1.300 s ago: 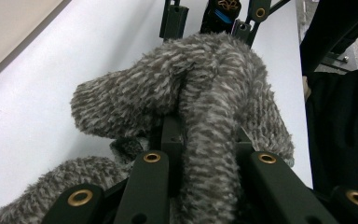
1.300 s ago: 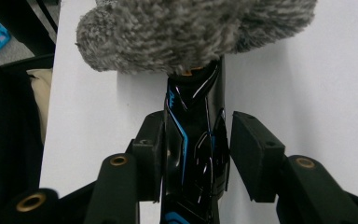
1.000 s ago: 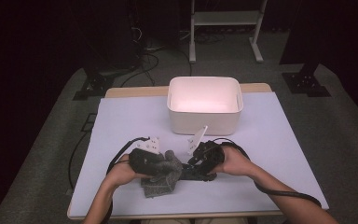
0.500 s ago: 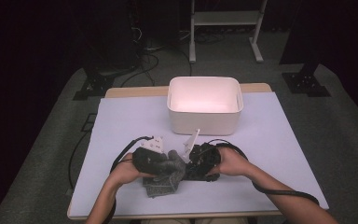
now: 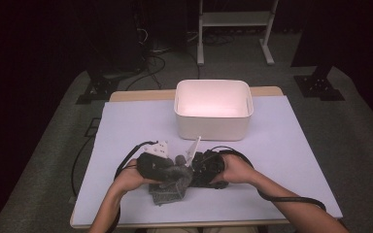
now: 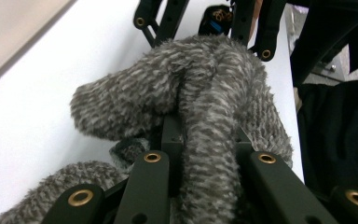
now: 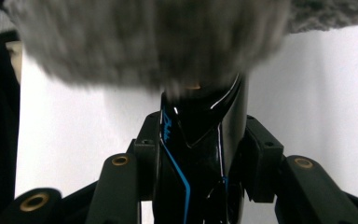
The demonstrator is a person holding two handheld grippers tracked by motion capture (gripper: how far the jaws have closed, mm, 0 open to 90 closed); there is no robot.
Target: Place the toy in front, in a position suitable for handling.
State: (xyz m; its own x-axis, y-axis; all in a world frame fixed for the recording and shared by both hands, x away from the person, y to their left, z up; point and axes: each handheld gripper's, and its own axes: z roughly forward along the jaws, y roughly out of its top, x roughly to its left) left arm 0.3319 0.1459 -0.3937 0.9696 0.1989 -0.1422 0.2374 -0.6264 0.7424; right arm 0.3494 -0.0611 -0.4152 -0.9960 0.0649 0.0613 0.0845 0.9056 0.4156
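Observation:
A grey fuzzy sock [image 5: 167,188] lies bunched near the table's front edge, partly lifted between the two grippers. In the high view my left gripper [image 5: 174,167] and right gripper [image 5: 188,169] face each other, almost touching, over the sock. The left gripper view has the sock [image 6: 214,93] draped along the left gripper [image 6: 200,140], whose jaws are shut on it. Beyond it sits the other gripper's linkage [image 6: 205,18]. The right gripper [image 7: 198,91] has its jaws pressed together, tips buried in the blurred grey sock [image 7: 149,37].
A white rectangular bin [image 5: 212,127] stands empty at the table's far middle. A pale sheet [image 5: 126,126] covers the tabletop. Cables trail from both grippers. Dark floor and stands surround the table.
My right gripper has slid left to meet the left gripper over the sock. The sock is bunched more tightly between them.

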